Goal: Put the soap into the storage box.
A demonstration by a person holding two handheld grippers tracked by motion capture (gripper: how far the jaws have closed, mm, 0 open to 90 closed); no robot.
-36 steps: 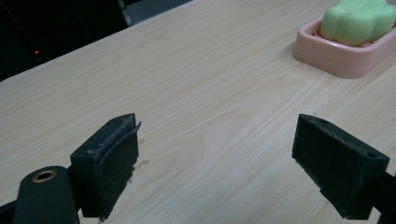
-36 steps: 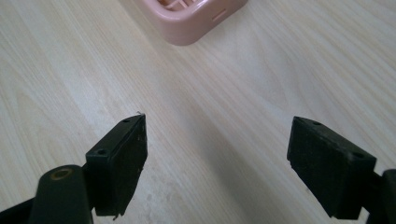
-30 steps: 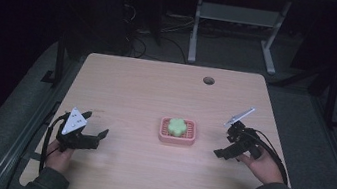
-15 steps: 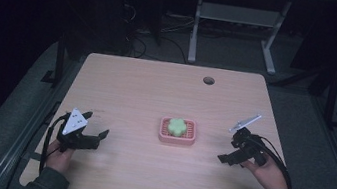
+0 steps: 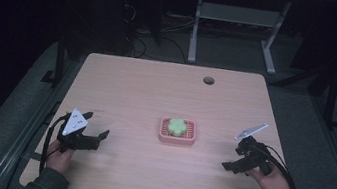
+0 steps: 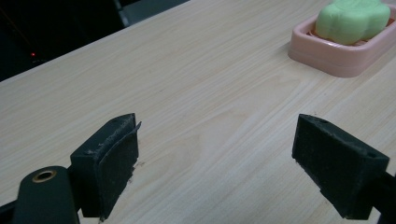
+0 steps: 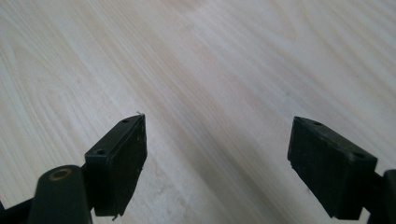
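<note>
Your left hand-held gripper (image 5: 92, 136) sits near the front-left of the surface (image 5: 142, 90), jaws wide apart w/ nothing between them; same for your right hand-held gripper (image 5: 237, 161) at front-right, jaws apart, empty, pointing at bare wood in its own view. The green soap (image 5: 177, 125) lies in the pink dish (image 5: 164, 135) approx. mid-surface, between the two grippers and a bit farther from you than either. From the left gripper the dish (image 6: 336, 63) lies ahead and to its right, soap (image 6: 352, 21) on top, well apart from the pads (image 6: 114, 163). From the right gripper it's off to your left & slightly forward. Both look about equally far, left maybe a touch farther, hard to call. The dish's long axis runs left-right across the surface, so coming in from either side you meet a short end; I'd judge a top-down grab across the soap's narrow width is easier.
</note>
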